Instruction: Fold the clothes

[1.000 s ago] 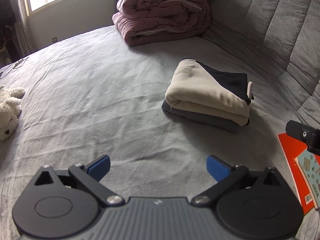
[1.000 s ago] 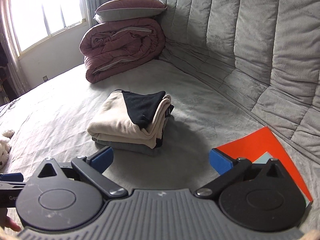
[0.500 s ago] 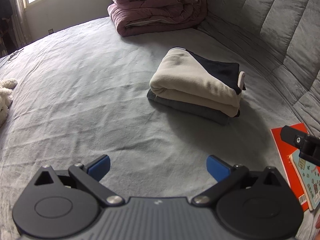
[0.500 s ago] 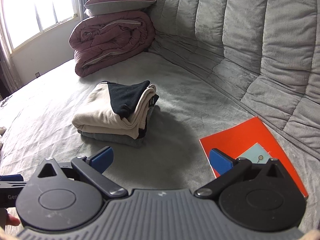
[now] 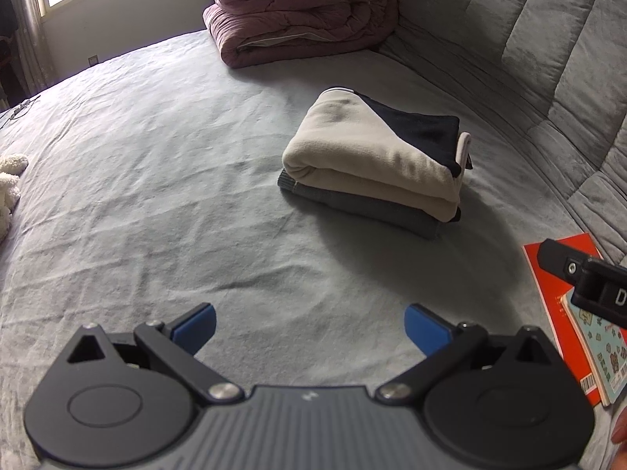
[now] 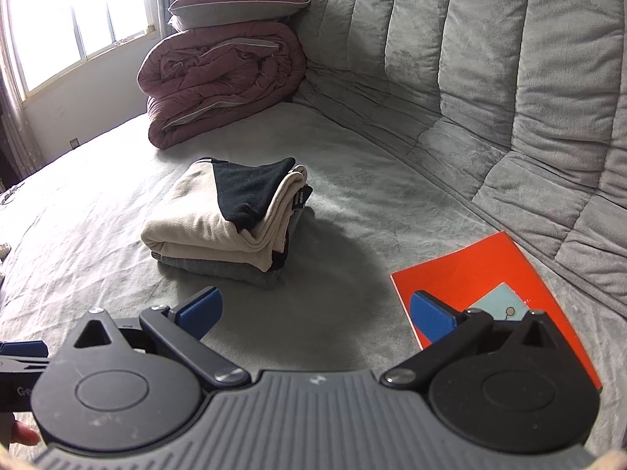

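Observation:
A folded cream and black garment [image 5: 372, 152] lies on top of a folded grey garment [image 5: 360, 205] on the grey bed sheet [image 5: 156, 156]. The same stack shows in the right wrist view, cream garment [image 6: 211, 219] over grey garment [image 6: 219, 268]. My left gripper [image 5: 309, 327] is open and empty, above the sheet, well short of the stack. My right gripper [image 6: 317, 313] is open and empty, near the stack's right front. Part of the right gripper's body [image 5: 584, 274] shows at the right edge of the left wrist view.
A rolled maroon duvet [image 5: 301, 4] lies at the back, with a pillow [image 6: 239, 4] on it. An orange book [image 6: 493, 282] lies at right beside the padded grey headboard [image 6: 490, 58]. A white plush toy [image 5: 8, 180] lies at far left.
Both grippers have drifted back and to the right relative to the stack. The stack has not moved. Both grippers stay open.

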A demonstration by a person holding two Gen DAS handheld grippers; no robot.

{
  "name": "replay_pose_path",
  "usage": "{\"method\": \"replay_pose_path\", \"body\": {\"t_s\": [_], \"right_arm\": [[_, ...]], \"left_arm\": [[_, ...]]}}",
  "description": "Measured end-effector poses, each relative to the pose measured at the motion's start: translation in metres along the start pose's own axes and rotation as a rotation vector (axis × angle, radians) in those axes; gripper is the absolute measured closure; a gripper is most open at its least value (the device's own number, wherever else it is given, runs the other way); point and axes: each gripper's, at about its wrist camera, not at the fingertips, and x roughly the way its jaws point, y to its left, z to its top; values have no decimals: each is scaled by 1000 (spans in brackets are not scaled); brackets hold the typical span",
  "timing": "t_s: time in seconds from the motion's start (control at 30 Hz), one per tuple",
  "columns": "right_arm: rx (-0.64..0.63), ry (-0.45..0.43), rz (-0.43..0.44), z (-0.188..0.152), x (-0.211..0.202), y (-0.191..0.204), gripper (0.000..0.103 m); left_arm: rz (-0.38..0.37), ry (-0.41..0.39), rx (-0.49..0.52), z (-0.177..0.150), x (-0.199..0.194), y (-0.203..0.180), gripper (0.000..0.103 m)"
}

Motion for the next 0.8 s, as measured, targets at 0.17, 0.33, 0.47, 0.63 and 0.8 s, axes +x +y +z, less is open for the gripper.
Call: {"method": "replay_pose_path", "body": {"t_s": [0.17, 0.33, 0.47, 0.63, 0.8], "right_arm": [[-12, 0, 4, 0, 0, 3, 0], [-24, 5, 1, -1, 1, 5, 0], [-33, 7, 1, -2, 1, 7, 0], [-47, 1, 1, -1, 0, 14, 0], [-90, -33, 6, 4, -13, 26, 0]], "left_arm": [[2, -3, 0, 0, -2, 0, 1], [6, -4, 0, 0, -3, 2, 1], [8, -6, -3, -1, -6, 5, 1], [10, -7, -7, -1, -10, 9, 1], [16, -12, -12, -6, -26, 17, 1]]}}
